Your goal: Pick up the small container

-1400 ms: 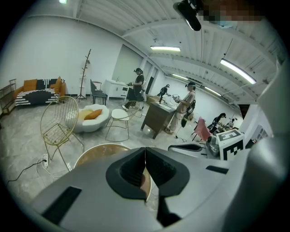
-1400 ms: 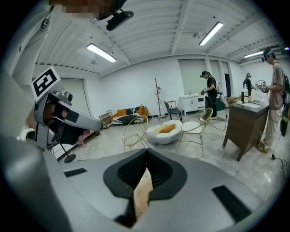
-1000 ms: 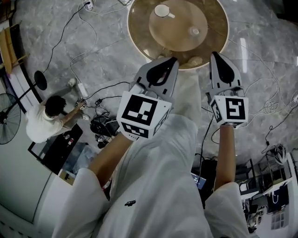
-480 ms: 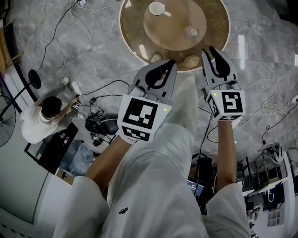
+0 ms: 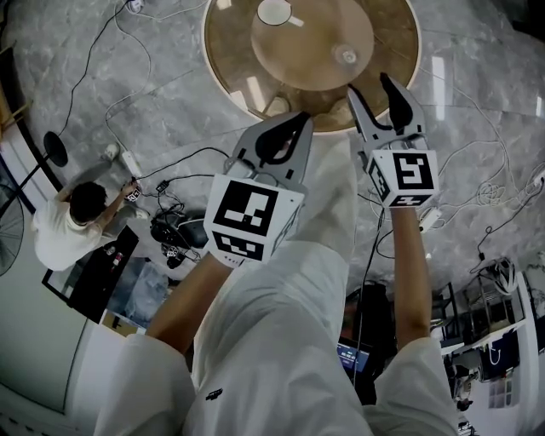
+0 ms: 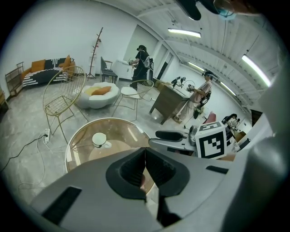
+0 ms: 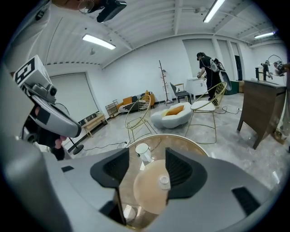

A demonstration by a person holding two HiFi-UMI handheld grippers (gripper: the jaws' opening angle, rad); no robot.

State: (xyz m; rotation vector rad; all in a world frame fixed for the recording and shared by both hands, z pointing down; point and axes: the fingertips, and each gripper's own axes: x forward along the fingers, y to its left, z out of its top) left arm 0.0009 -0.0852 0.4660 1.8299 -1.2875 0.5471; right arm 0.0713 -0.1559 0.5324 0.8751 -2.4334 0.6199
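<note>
The small container (image 5: 345, 56) is a little pale round pot on the wooden disc (image 5: 298, 51) of the round glass table (image 5: 230, 51). A white cup (image 5: 274, 11) stands at the disc's far side. My right gripper (image 5: 368, 85) hangs over the table's near edge with its jaws opening and nothing between them. In the right gripper view the container (image 7: 163, 182) shows through the gap of the right gripper (image 7: 147, 170), well below it, with the cup (image 7: 142, 149) beyond. My left gripper (image 5: 294, 119) is shut and empty, just short of the table's rim; the left gripper view shows the left gripper (image 6: 145, 167) with its pads together.
Cables and a power strip (image 5: 128, 162) lie on the marble floor left of the table. A person (image 5: 68, 226) crouches there among gear. Wire chairs (image 7: 138, 115) and a dark desk (image 7: 263, 108) stand beyond the table. My own white-clad legs (image 5: 289, 324) fill the lower head view.
The right gripper's jaws have gone from shut to apart. Both grippers have moved forward, the right one now over the table's near edge.
</note>
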